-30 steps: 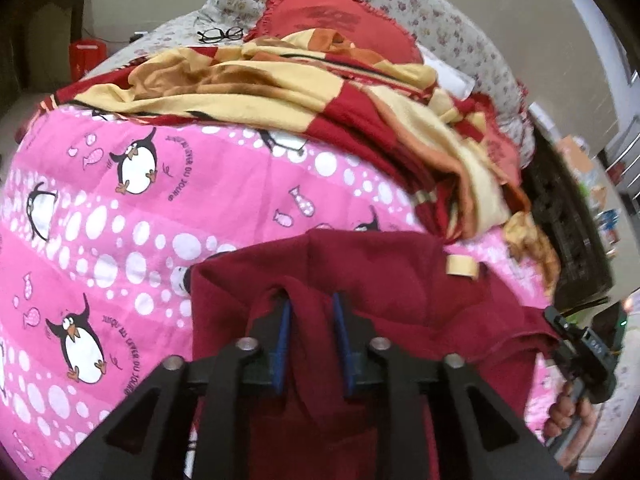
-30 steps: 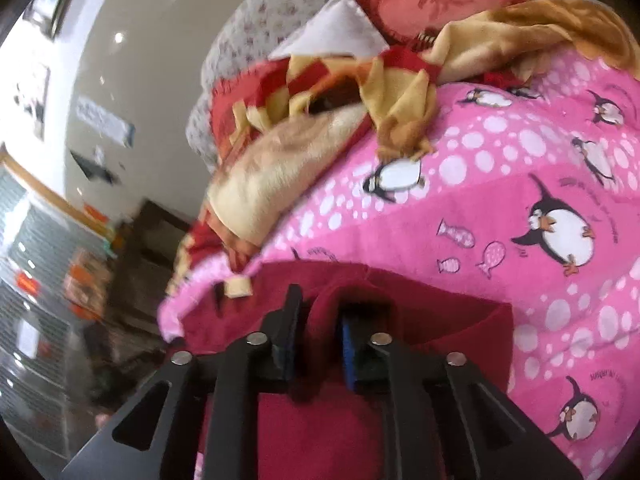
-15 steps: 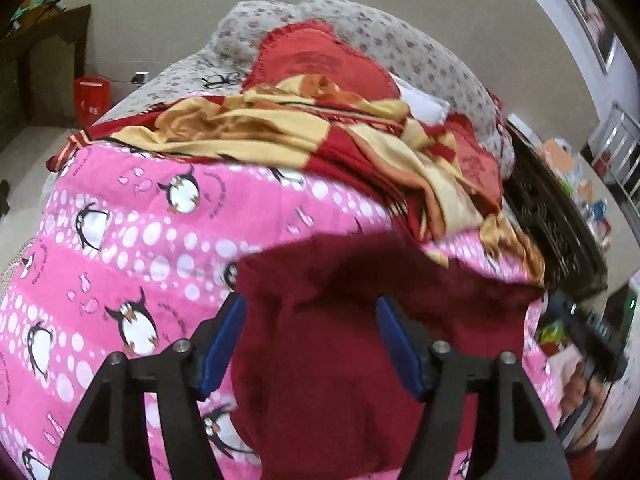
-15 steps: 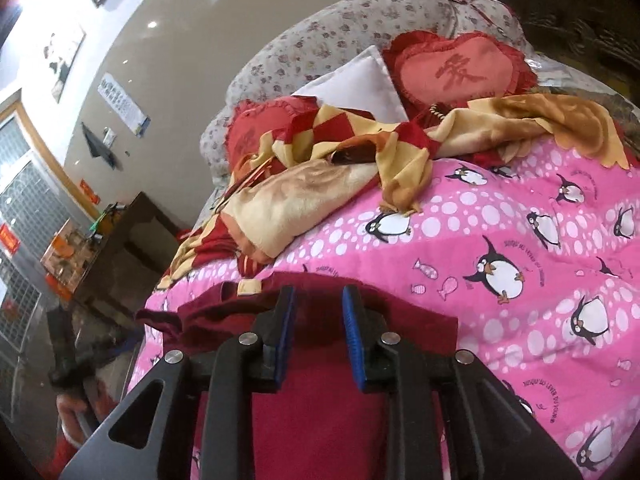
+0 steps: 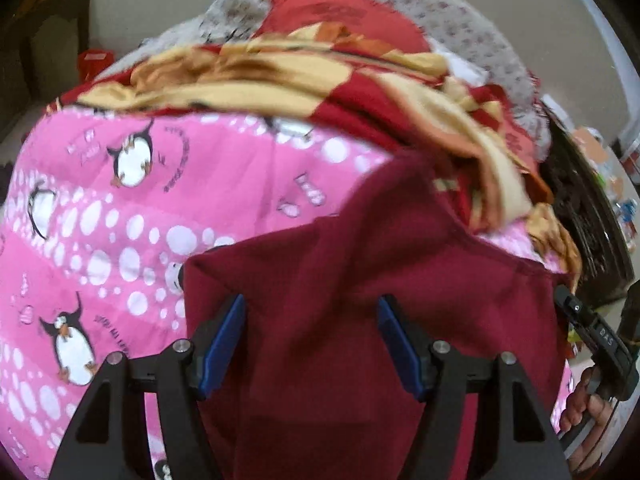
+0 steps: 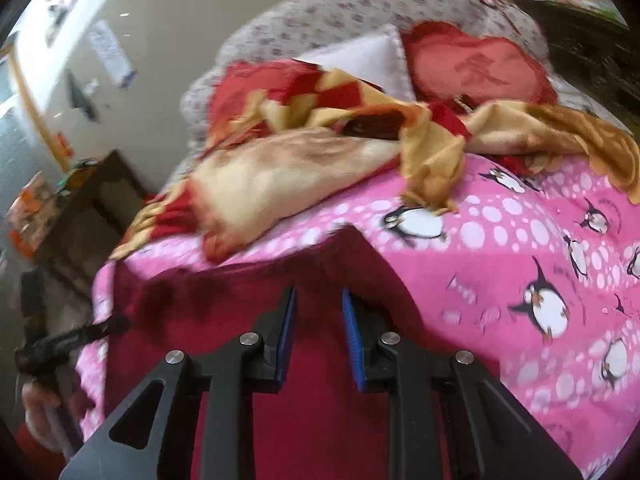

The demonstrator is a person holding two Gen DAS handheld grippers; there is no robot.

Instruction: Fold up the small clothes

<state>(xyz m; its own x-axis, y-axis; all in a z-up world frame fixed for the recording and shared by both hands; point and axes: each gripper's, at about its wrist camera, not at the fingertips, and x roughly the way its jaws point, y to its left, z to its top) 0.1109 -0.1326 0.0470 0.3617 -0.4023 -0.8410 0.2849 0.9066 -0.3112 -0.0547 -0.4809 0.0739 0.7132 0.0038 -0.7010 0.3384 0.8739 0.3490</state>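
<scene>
A dark red garment (image 5: pixel 360 280) lies on the pink penguin quilt (image 5: pixel 120 216), bunched into a raised fold at its far side. My left gripper (image 5: pixel 310 308) hovers open over its near part, blue pads wide apart and pressing on nothing. In the right wrist view the garment (image 6: pixel 248 304) runs up between the narrow jaws of my right gripper (image 6: pixel 318 300), which is shut on a fold of it. Each gripper also shows at the edge of the other's view, held by a hand: the right gripper (image 5: pixel 592 332) and the left gripper (image 6: pixel 72 336).
A red and yellow checked blanket (image 5: pixel 280 76) is heaped across the far side of the quilt, with a red heart cushion (image 6: pixel 476 68) and floral bedding behind it. A dark cabinet (image 6: pixel 92 208) stands beside the bed.
My left gripper has let go of the dark red garment and opened wide. The right gripper stays shut on its fold, and its view has rolled.
</scene>
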